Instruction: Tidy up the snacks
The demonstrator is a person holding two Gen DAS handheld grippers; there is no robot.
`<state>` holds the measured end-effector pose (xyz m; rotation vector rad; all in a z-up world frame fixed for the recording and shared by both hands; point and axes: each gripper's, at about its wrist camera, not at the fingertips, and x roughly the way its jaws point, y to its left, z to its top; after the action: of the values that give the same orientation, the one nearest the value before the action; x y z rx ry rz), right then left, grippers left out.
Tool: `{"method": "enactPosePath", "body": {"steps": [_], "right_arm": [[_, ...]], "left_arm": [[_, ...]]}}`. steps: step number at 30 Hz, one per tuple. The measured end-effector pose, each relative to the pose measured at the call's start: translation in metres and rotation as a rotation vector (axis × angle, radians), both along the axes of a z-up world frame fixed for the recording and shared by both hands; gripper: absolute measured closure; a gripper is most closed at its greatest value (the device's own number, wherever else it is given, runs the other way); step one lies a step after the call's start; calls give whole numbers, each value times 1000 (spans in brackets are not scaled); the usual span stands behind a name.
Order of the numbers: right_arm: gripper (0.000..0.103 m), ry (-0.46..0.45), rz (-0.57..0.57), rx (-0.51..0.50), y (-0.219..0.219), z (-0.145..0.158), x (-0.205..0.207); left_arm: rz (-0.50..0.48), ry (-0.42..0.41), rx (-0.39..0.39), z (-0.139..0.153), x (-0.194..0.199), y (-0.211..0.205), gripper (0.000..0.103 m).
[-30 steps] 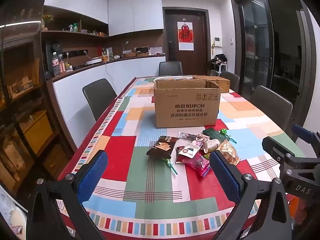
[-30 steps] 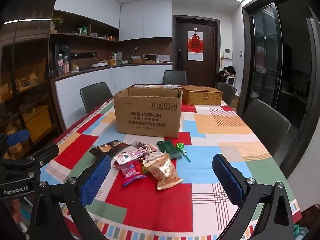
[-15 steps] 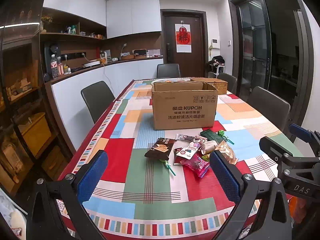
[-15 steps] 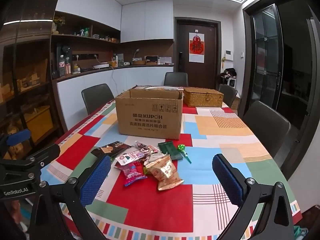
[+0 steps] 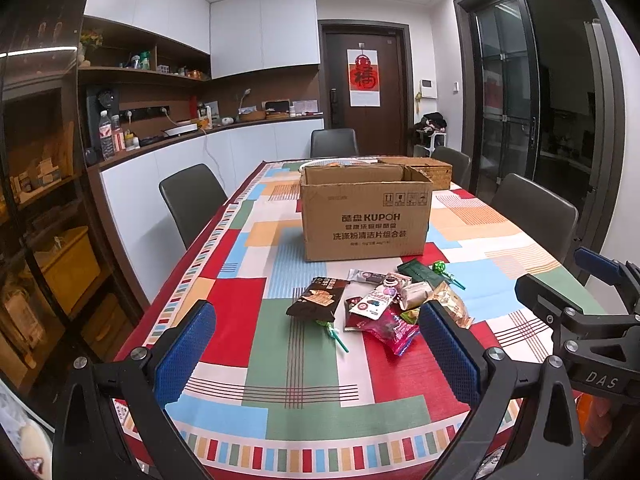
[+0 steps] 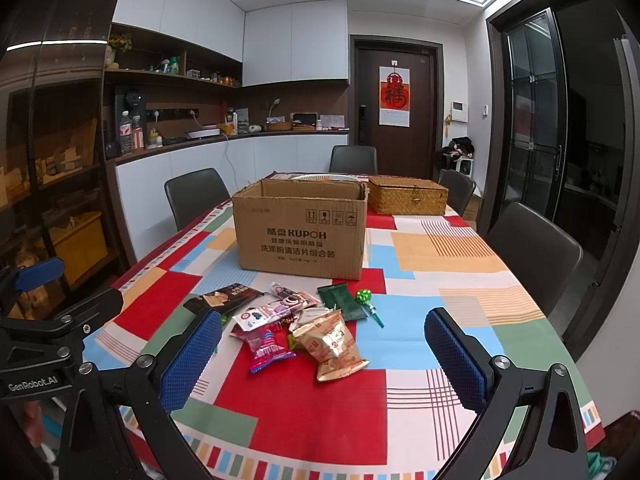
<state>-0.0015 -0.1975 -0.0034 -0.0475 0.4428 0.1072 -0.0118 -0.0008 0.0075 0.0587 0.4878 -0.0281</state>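
A pile of snack packets [image 5: 384, 304] lies on the patchwork tablecloth, in front of an open cardboard box [image 5: 366, 216]. It holds a dark brown packet [image 5: 316, 298], a pink packet [image 6: 264, 346], a tan foil packet [image 6: 332, 344], a dark green packet [image 6: 340, 300] and green lollipops [image 6: 368, 304]. The box also shows in the right wrist view [image 6: 302, 232]. My left gripper [image 5: 316, 354] is open and empty, above the table's near edge, short of the pile. My right gripper [image 6: 324, 360] is open and empty, also near the front edge, with the pile between its fingers in view.
A woven basket [image 6: 408, 200] stands behind the box at the right. Dark chairs [image 5: 192, 200] line both long sides and the far end. A counter with shelves runs along the left wall. Each gripper shows at the edge of the other's view.
Both grippers have drifted slightly; the view has tilted up a little and the snacks sit a bit lower and closer in frame. Nothing on the table has moved.
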Motion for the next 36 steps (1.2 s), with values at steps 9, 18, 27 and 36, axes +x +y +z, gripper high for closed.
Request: {"method": "enactPosePath", "body": {"steps": [9,18,27,36], "right_arm": [[1,-5,8,6,1,2,-2],[1,-4,9,6,2,2,-1],[1,-5,9,6,2,2,-1],[1,-4,8,6,2,2,-2]], "left_arm": [[-8,-8,-1,2,0,-1,0],[-9,-10,-1,1,0,-1,0],[-9,-11,-1,1,0,-1,0],[-8,-11,-1,0,0,-1,0]]}}
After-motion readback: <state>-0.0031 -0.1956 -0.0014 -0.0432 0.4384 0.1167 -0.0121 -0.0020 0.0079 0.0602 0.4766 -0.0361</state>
